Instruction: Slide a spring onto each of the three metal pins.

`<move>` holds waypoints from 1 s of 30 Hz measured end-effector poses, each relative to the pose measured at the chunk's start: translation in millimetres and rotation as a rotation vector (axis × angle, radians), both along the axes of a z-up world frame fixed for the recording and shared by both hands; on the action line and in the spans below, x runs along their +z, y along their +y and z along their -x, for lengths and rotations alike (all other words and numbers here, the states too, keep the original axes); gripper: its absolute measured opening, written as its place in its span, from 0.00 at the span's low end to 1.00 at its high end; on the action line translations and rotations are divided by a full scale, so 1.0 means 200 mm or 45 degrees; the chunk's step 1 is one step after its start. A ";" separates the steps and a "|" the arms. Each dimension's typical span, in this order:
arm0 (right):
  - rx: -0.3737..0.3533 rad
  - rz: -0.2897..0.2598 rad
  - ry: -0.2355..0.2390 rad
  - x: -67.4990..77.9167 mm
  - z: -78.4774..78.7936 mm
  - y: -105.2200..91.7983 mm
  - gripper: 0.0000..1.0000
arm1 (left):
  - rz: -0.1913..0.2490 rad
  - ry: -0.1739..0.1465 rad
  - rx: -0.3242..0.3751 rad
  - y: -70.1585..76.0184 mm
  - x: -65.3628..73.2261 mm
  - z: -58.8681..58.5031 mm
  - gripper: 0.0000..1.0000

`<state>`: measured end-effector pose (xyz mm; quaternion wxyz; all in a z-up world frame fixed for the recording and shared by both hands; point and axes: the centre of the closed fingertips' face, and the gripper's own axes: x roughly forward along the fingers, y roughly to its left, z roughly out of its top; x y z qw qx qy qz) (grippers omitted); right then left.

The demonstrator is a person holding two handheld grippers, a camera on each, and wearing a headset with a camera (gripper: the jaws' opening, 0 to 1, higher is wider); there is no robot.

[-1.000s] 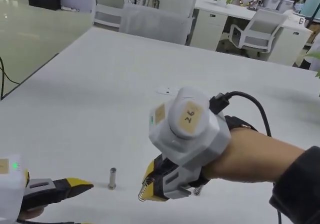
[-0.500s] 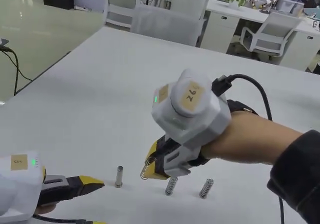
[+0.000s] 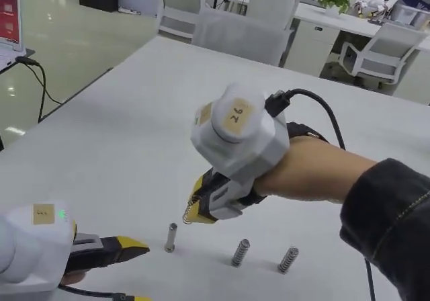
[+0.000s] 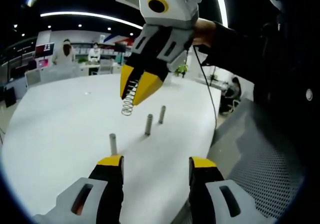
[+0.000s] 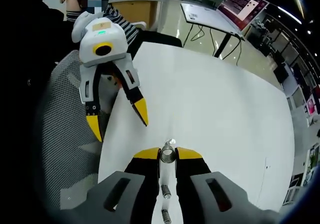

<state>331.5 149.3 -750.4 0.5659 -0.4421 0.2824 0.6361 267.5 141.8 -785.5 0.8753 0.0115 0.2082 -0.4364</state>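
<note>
- The loose spring (image 3: 187,213) hung from the tips of the right gripper (image 3: 193,212), long axis close to upright and leaning only a little, free lower end pointing down at the table (image 3: 134,126)
- In the left gripper view the same spring (image 4: 129,99) was caught by its upper coils, and the rest dangled below the yellow tips
- In the right gripper view it (image 5: 168,154) was seen end-on as a ring between the two jaws
- The spring was in the air, above and just beside the bare pin (image 3: 170,237), apart from it
- The bare pin stood upright on the table at the left end of a row of three
- The middle pin (image 3: 240,252) and the end pin (image 3: 288,259) also stood upright, each with a spring coiled round it
- The right gripper was pinched on the loose spring and pointed down and to the left, toward the bare pin
- The forearm (image 3: 316,177) came in level from the right in a dark sleeve (image 3: 390,213), wrist bent down, with a black cable (image 3: 322,109) looping off the back of the gripper
- The left gripper (image 4: 156,163) lay low over the near edge of the table, aimed at the bare pin, jaws spread wide with nothing between them
- Its tips were near the bare pin without touching it
</note>
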 end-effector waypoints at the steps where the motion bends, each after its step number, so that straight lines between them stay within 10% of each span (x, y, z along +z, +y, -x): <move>1: 0.003 0.002 -0.004 -0.01 -0.01 0.01 0.08 | 0.001 0.002 0.003 0.00 0.00 0.00 0.47; 30: 0.036 0.066 0.036 -0.19 -0.06 0.08 0.08 | -0.003 0.020 0.046 0.03 -0.02 -0.01 0.46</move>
